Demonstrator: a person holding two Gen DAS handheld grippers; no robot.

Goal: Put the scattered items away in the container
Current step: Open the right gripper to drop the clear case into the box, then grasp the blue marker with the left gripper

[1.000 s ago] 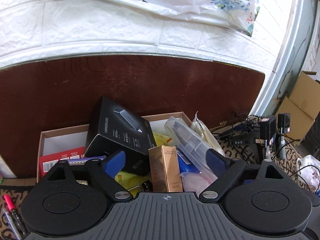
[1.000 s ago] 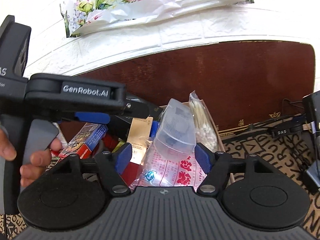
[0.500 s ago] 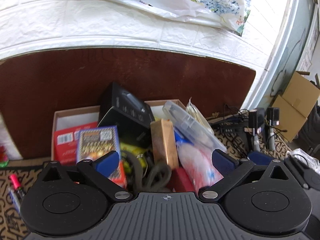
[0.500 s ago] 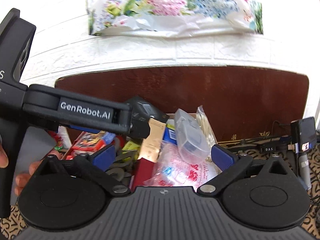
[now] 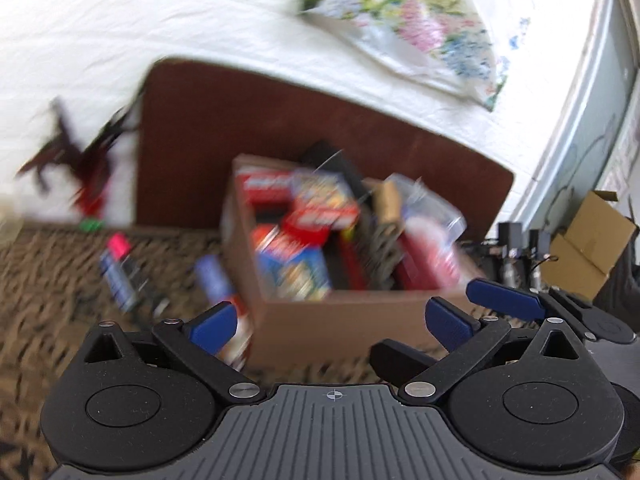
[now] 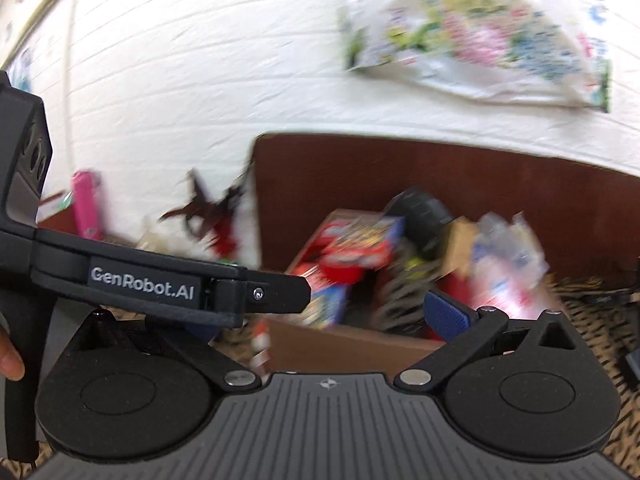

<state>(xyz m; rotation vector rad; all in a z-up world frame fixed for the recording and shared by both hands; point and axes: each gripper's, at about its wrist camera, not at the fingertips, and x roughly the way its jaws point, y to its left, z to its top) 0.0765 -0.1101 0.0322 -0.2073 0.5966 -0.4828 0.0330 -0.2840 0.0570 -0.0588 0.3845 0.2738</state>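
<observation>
**Both my grippers empty in front of the packed box**

My left gripper (image 5: 332, 322) hangs with its blue pads spread wide and nothing between them. Beyond it stands the cardboard box (image 5: 344, 312), blurred in both views, on a patterned brown cloth (image 5: 52, 264) and against a dark brown board (image 5: 248, 120). The box is crammed: red and blue packets (image 5: 304, 216) lie toward its left side, a black box (image 5: 332, 160) leans at the back, and a clear plastic pack (image 5: 432, 208) sits on the right. Just left of the box, on the cloth, lie a pink-capped marker (image 5: 120, 244) and a small bluish item (image 5: 214, 280) I cannot identify through the blur.

My right gripper (image 6: 328, 316) also faces the box (image 6: 352, 346). Its right blue pad (image 6: 446, 316) shows clearly; the left one is hidden behind the body of my left gripper (image 6: 160, 284), which crosses the view. The visible pad stands far out from the centre, so the fingers look parted, with nothing held.

A floral bag (image 6: 480, 40) hangs on the white wall above.
</observation>
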